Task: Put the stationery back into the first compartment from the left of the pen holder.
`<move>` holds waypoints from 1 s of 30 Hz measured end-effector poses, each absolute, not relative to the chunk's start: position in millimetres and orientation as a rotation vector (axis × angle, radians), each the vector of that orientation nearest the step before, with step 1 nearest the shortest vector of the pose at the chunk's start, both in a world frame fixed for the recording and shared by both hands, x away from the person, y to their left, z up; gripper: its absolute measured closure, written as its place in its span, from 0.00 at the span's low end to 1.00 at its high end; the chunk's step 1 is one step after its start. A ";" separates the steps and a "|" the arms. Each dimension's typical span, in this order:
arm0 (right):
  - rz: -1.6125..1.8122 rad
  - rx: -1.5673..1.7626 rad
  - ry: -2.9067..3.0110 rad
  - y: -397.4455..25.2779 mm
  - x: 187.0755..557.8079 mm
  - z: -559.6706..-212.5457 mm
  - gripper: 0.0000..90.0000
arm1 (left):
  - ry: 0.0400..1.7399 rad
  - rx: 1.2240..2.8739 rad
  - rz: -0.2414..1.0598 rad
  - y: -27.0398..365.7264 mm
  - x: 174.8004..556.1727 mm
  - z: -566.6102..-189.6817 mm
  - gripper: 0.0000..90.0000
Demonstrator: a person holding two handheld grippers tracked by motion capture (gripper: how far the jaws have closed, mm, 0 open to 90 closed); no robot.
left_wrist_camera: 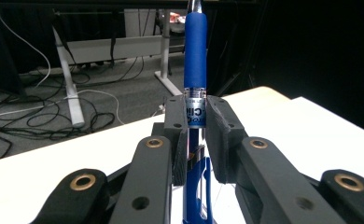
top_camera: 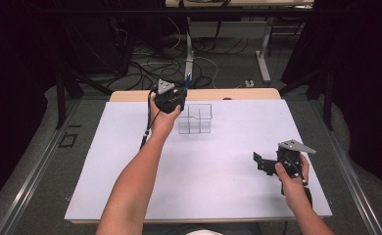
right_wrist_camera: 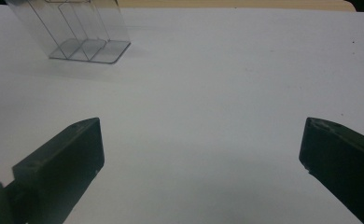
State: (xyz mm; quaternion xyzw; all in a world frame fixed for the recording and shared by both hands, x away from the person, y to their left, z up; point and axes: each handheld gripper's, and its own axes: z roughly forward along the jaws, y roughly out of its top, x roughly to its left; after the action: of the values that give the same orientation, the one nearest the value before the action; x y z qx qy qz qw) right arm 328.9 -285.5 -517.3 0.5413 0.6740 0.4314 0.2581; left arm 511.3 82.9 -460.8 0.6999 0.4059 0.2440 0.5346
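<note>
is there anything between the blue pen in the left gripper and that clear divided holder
Nothing visible. The left gripper holds the blue pen upright beside the clear holder, at its left rear corner. The holder's compartments look empty, and the right gripper sits far off, open.

The bench (top_camera: 130, 196) wears a white sheet over a pale wood top, its far edge (top_camera: 238, 94) bare. Grey carpet (top_camera: 228, 63) lies beyond, strewn with black and white cables (top_camera: 150, 66). White desk legs (top_camera: 263, 54) stand behind, under another wood top (top_camera: 257, 2). Black curtains (top_camera: 355, 73) close both sides, dark. Metal rails (top_camera: 27, 181) flank the bench.
</note>
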 end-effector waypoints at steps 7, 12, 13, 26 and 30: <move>1.172 1.460 1.839 -284.3 328.7 -517.4 0.00 | 0.985 1.696 0.573 76.0 509.1 -470.7 0.88; 1.171 1.448 1.850 -283.6 328.5 -517.3 0.00 | 0.988 1.711 0.579 72.3 507.4 -475.2 0.88; 1.171 1.451 1.850 -283.4 328.4 -517.3 0.00 | 0.988 1.714 0.579 71.9 507.3 -476.1 0.88; 1.178 1.438 1.868 -282.6 328.7 -518.0 0.00 | 1.022 1.731 0.589 75.9 505.7 -480.6 0.88; 1.178 1.433 1.871 -282.4 329.0 -518.2 0.00 | 1.032 1.738 0.592 77.6 505.7 -480.7 0.88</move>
State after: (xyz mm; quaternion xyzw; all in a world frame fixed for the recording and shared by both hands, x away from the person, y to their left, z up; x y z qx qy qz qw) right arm 329.0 -282.4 -518.2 0.5264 0.6875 0.4328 0.2509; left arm 505.7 77.6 -480.7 0.7170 0.4256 0.2444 0.4950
